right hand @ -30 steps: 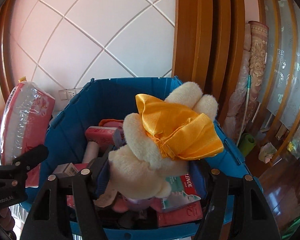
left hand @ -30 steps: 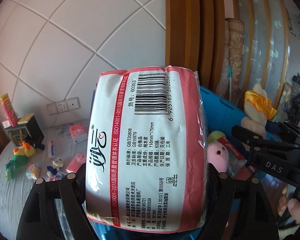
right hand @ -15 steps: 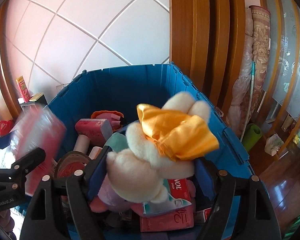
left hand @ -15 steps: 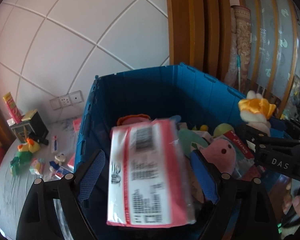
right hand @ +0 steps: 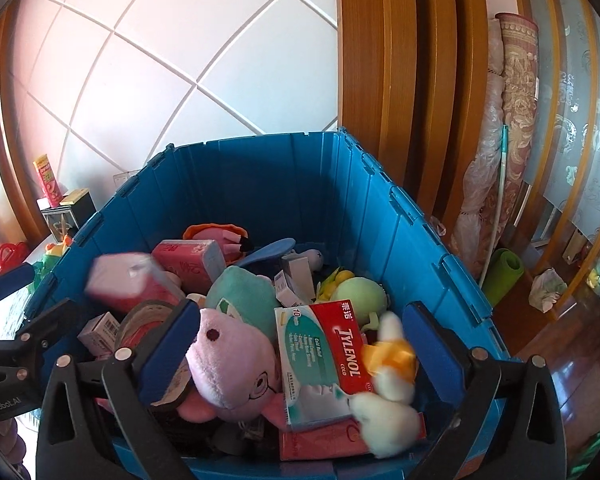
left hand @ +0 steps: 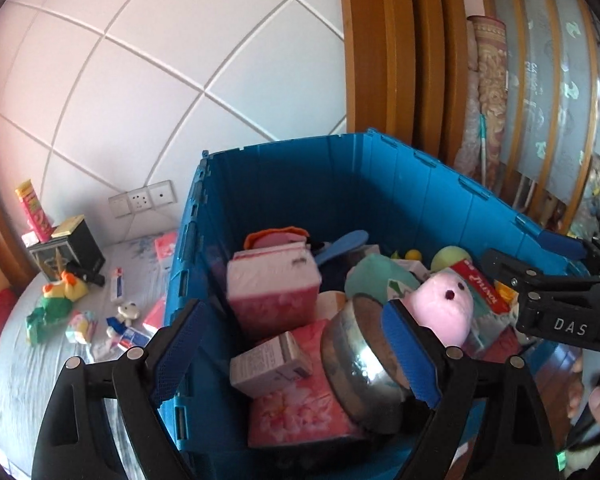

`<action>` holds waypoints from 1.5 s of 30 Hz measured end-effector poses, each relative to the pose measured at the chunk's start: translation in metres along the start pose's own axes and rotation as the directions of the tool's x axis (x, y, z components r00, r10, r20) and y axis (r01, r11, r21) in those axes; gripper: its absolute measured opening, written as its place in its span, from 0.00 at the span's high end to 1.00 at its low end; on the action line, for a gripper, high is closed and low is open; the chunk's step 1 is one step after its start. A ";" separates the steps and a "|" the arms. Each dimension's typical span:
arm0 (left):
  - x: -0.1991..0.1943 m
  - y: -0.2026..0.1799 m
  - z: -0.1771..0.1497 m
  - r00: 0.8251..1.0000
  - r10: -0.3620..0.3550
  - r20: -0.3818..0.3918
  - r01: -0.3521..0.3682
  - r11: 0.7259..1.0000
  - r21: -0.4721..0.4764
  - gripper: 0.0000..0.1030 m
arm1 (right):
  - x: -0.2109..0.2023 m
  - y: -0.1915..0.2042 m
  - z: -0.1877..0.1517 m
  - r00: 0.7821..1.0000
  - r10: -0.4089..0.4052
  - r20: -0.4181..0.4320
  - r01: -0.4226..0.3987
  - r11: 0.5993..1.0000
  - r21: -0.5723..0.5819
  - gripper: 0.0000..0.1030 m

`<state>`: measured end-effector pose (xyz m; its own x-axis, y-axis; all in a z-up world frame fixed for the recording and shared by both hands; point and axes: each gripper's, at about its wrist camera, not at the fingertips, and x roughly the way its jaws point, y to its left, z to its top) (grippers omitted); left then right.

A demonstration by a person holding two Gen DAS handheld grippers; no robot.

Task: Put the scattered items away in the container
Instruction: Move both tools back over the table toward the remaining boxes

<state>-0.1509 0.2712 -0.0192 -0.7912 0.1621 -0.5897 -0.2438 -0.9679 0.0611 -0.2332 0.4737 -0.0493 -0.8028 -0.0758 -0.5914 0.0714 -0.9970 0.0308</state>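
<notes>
The blue crate [left hand: 380, 200] [right hand: 260, 184] stands in front of both grippers, piled with toys, boxes and packs. My left gripper [left hand: 294, 312] hangs open over its near left corner with nothing between the pads. The pink-and-white tissue pack [left hand: 272, 292] lies inside the crate on other pink packs; it looks blurred in the right wrist view [right hand: 128, 280]. My right gripper [right hand: 302, 312] is over the near right side, its jaws opening wide, pads touching nothing. The white plush with the yellow bow [right hand: 388, 392] lies blurred below them beside a Tylenol box [right hand: 324, 356].
Left of the crate, a grey cloth surface [left hand: 28, 380] holds a green-orange toy [left hand: 56, 304], a small white figure [left hand: 126, 312], a tube [left hand: 116, 284] and a black box [left hand: 76, 248]. Wooden door frames [right hand: 380, 80] and a rolled carpet [right hand: 516, 120] stand behind on the right.
The left gripper let go of the tissue pack, which fell into the crate. The right gripper's jaws spread apart and the yellow-bowed plush dropped from them onto the pile.
</notes>
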 end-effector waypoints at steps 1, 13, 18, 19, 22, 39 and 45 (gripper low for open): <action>-0.003 0.002 -0.001 1.000 0.002 0.002 -0.002 1.000 -0.004 0.12 | -0.001 0.001 0.000 1.000 0.000 0.001 0.000 1.000 0.000 0.00; -0.029 0.069 -0.036 0.996 0.086 -0.013 -0.087 0.990 -0.110 0.10 | -0.026 0.052 -0.007 0.994 0.107 0.039 -0.105 0.994 -0.035 0.00; -0.040 0.114 -0.049 0.993 0.119 -0.025 -0.121 0.980 -0.156 0.10 | -0.032 0.094 -0.008 0.987 0.156 0.040 -0.154 0.986 -0.065 0.00; -0.042 0.126 -0.051 0.992 0.124 -0.026 -0.126 0.978 -0.165 0.09 | -0.034 0.105 -0.008 0.985 0.164 0.044 -0.161 0.984 -0.074 0.00; -0.047 0.162 -0.061 0.990 0.135 -0.035 -0.139 0.972 -0.191 0.08 | -0.038 0.138 -0.006 0.984 0.173 0.050 -0.168 0.981 -0.095 0.00; -0.025 0.408 -0.147 0.958 0.209 -0.197 -0.249 0.946 -0.206 0.08 | -0.005 0.364 -0.038 0.973 0.224 -0.047 -0.228 0.969 -0.098 0.00; 0.005 0.442 -0.175 0.942 0.189 -0.276 -0.259 0.935 -0.243 0.08 | 0.042 0.395 -0.062 0.961 0.203 -0.189 -0.226 0.968 -0.109 0.00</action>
<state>-0.1647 -0.1896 -0.1357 -0.6370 -0.0832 -0.7664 0.1127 -0.9935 0.0142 -0.2016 0.0779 -0.1118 -0.6451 -0.2722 -0.7139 0.3150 -0.9460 0.0761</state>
